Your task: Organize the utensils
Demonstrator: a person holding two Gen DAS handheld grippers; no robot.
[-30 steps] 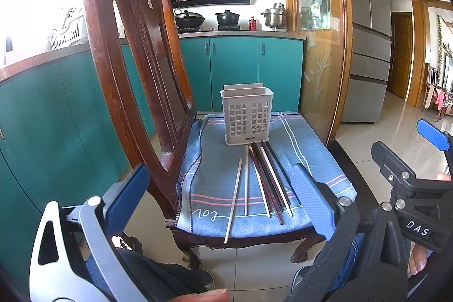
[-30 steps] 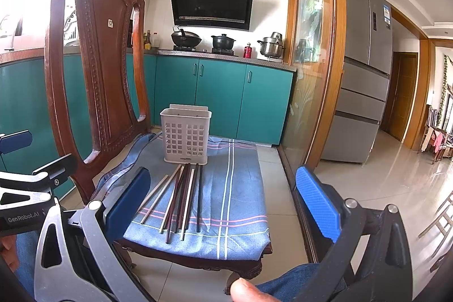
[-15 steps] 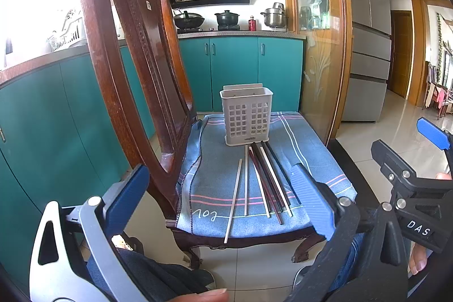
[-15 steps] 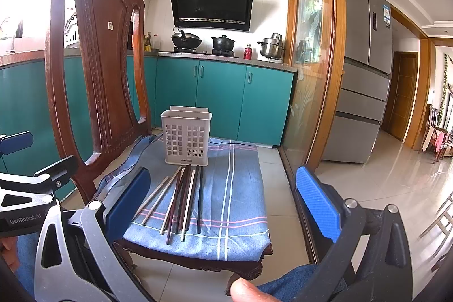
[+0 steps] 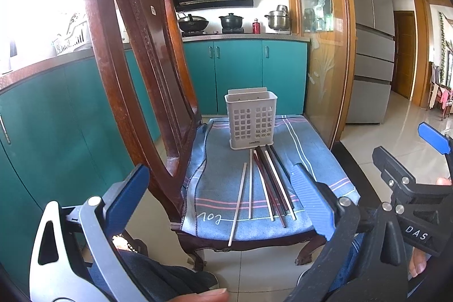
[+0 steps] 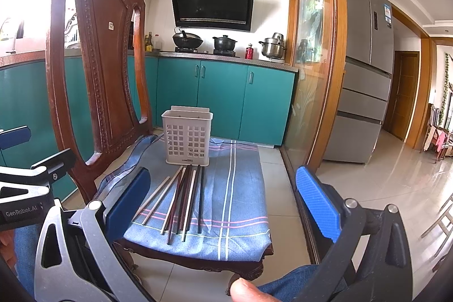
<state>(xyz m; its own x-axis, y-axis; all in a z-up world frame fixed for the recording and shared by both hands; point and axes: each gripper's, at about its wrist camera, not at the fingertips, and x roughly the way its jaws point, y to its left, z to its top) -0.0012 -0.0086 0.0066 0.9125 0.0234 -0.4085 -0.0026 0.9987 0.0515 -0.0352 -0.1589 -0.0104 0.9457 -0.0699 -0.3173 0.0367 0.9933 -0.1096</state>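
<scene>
Awaiting sorting, chopsticks (image 5: 266, 183) lie fanned before the upright holder (image 5: 250, 120) — mouth up for loading. Left gripper (image 5: 223, 203) and right gripper (image 6: 223, 203) hover wide open — both empty.

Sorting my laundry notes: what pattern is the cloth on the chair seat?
Blue cloth with pink and white stripes; right wrist view shows it best.

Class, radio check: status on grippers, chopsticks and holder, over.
Left gripper and right gripper open, empty. Chopsticks flat on cloth, before white holder. Nothing in the way.
</scene>
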